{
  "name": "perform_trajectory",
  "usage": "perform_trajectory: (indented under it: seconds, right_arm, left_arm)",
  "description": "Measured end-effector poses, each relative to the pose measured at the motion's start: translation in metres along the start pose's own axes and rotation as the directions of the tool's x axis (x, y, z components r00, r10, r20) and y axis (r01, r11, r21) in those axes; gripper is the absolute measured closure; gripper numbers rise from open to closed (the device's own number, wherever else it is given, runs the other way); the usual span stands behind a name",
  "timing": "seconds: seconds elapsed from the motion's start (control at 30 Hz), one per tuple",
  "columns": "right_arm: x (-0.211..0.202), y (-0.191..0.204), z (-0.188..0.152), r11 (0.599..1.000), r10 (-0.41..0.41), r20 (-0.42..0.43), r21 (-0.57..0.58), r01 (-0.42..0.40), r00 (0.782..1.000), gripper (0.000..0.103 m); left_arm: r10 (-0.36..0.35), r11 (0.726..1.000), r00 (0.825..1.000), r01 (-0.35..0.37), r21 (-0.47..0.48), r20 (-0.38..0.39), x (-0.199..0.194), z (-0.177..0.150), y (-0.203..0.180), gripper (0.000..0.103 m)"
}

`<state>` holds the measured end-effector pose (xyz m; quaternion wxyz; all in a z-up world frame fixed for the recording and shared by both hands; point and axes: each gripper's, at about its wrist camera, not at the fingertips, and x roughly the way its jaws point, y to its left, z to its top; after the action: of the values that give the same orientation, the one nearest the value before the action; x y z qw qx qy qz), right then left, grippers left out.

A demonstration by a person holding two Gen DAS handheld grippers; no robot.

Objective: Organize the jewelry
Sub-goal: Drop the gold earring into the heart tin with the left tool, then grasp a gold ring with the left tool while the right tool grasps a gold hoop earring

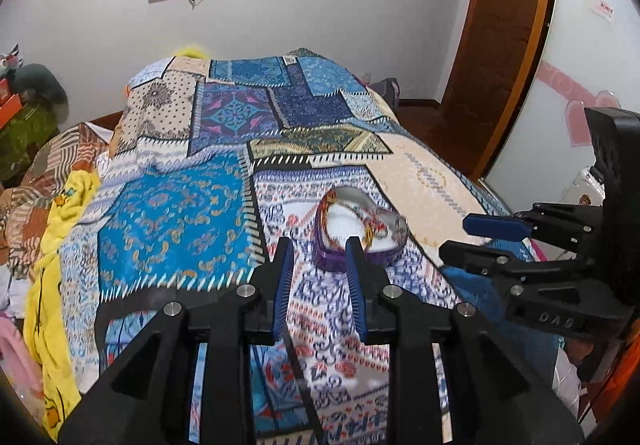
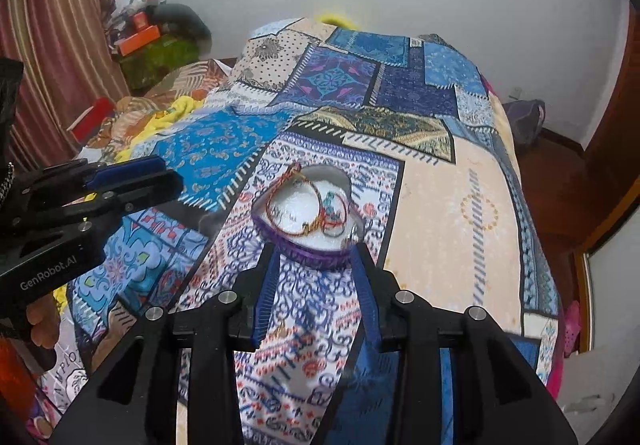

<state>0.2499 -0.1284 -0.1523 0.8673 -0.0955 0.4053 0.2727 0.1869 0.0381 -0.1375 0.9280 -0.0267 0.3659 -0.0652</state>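
Note:
A heart-shaped purple box [image 1: 332,260] [image 2: 294,243] with a white lining sits on the patchwork quilt [image 1: 172,213] [image 2: 440,205]. Red and gold cord bracelets [image 1: 370,231] [image 2: 326,220] lie tangled inside it. My left gripper [image 1: 319,249] [image 2: 172,173] hovers just short of the box's near left edge, open, with only quilt between its blue pads. My right gripper [image 2: 316,251] [image 1: 454,237] stands open at the box's near rim, fingers apart on either side of the purple wall and not touching it. Neither gripper holds anything.
The quilt covers a bed that falls away at the right towards a wooden floor and a brown door [image 1: 500,45]. A yellow blanket [image 1: 60,245] and crumpled bedding lie at the left. A cluttered stand [image 2: 156,41] and a striped curtain [image 2: 52,45] are at the back left.

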Motion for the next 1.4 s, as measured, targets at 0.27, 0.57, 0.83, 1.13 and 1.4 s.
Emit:
perform_trajectory:
  seconds: [0.27,0.57,0.83,1.13,1.4]
  right_arm:
    - [0.009,0.007,-0.025,1.0,0.003,-0.066,0.003,-0.003,0.998,0.066]
    - [0.042,0.023,-0.046,0.999,0.021,-0.177,-0.041,-0.029,0.984,0.066]
    - [0.05,0.027,-0.045,0.997,0.006,-0.17,-0.078,-0.019,0.985,0.066]
    - [0.05,0.03,-0.047,0.993,0.03,-0.15,-0.106,-0.046,0.988,0.087]
    - [0.043,0.018,-0.048,0.997,0.043,-0.135,-0.053,-0.051,0.99,0.094]
  left_arm:
    - [0.01,1.0,0.997,-0.009,0.015,-0.082,0.006,-0.036,-0.004,0.078]
    - [0.0,1.0,0.988,-0.005,-0.029,-0.154,0.019,-0.061,0.0,0.078]
    - [-0.005,0.999,0.985,-0.002,-0.045,-0.171,0.026,-0.066,0.003,0.078]
    - [-0.036,0.998,0.98,0.027,-0.051,-0.193,0.036,-0.068,-0.001,0.078]
    - [-0.113,0.994,0.974,0.11,-0.023,-0.199,0.045,-0.064,-0.027,0.078]
